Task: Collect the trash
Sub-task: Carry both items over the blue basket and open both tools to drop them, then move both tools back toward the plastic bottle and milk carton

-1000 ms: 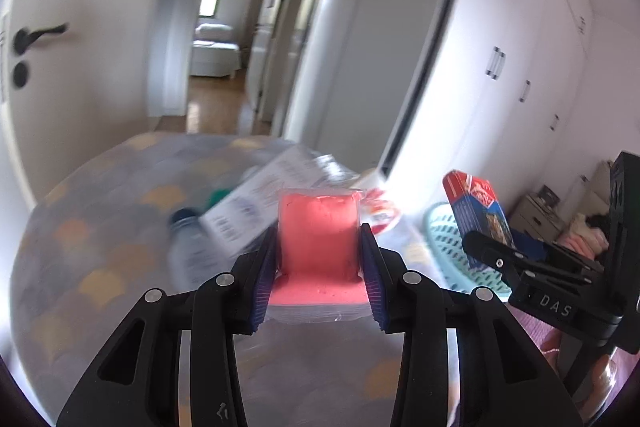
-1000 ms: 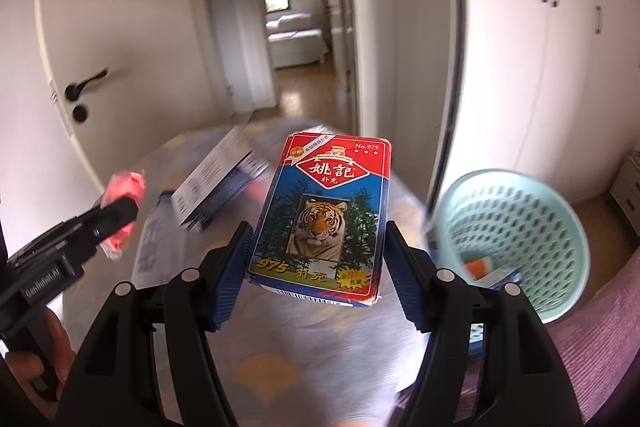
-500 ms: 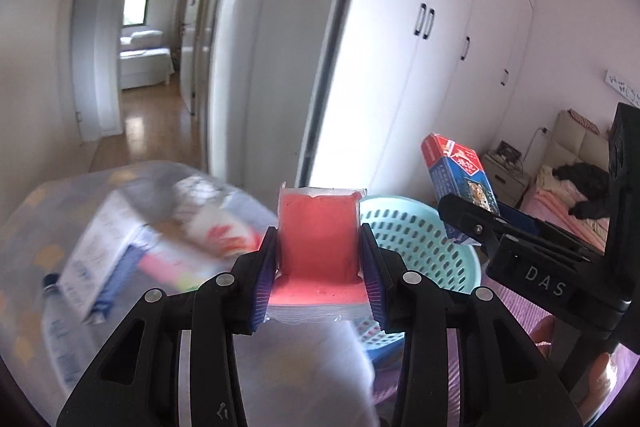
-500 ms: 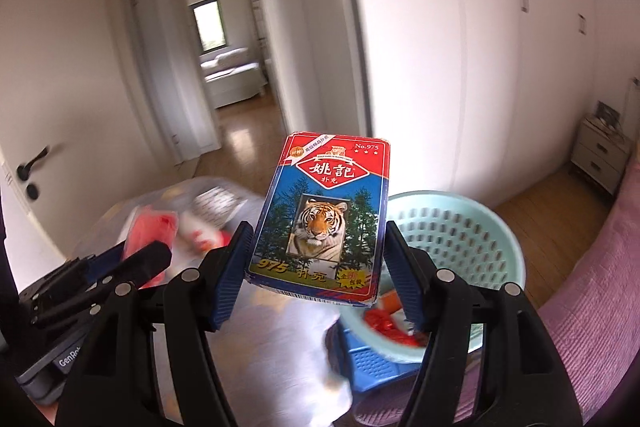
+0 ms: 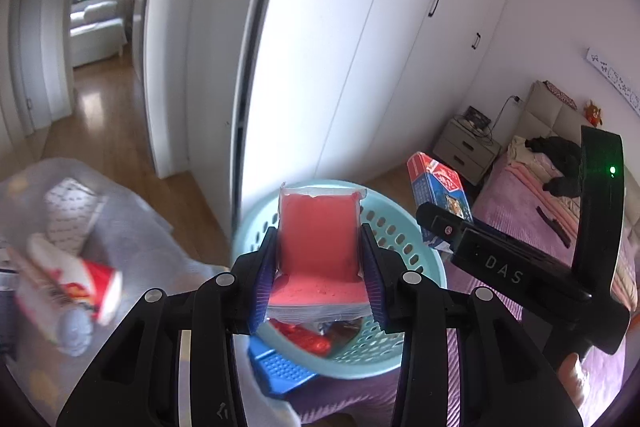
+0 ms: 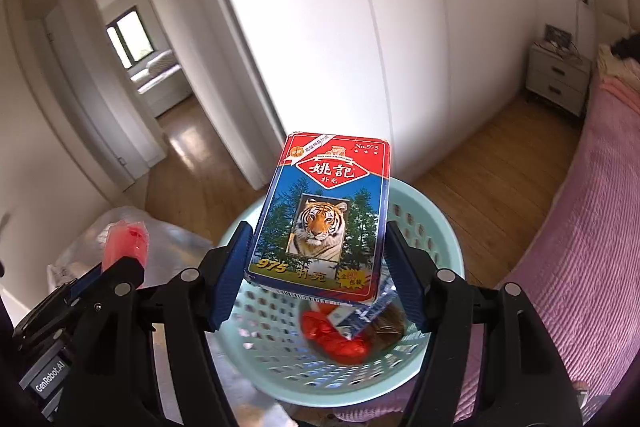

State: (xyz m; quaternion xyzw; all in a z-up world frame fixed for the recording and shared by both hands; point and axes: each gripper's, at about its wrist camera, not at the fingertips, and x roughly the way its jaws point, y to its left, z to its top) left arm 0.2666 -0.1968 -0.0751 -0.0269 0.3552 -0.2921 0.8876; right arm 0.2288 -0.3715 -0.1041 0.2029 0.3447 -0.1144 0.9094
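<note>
My left gripper (image 5: 318, 267) is shut on a red sealed packet (image 5: 318, 241) and holds it over the near rim of a pale green perforated basket (image 5: 394, 227). My right gripper (image 6: 318, 267) is shut on a blue and red card box with a tiger picture (image 6: 324, 215), held above the same basket (image 6: 436, 223). The basket holds red wrappers (image 6: 340, 341) and other scraps. The card box (image 5: 438, 193) and the right gripper's body also show in the left wrist view. The red packet (image 6: 126, 241) shows at the left of the right wrist view.
A table under a clear cover (image 5: 132, 239) lies at left with a red and white packet (image 5: 76, 283) and a printed box (image 5: 70, 211). A blue object (image 5: 280, 371) lies beside the basket. A pink bed (image 6: 592, 227), white wardrobes (image 5: 360, 47) and a nightstand (image 6: 558, 75) surround the spot.
Both grippers have swung right from the table toward the basket, each keeping its item. The basket now sits directly under both held items.
</note>
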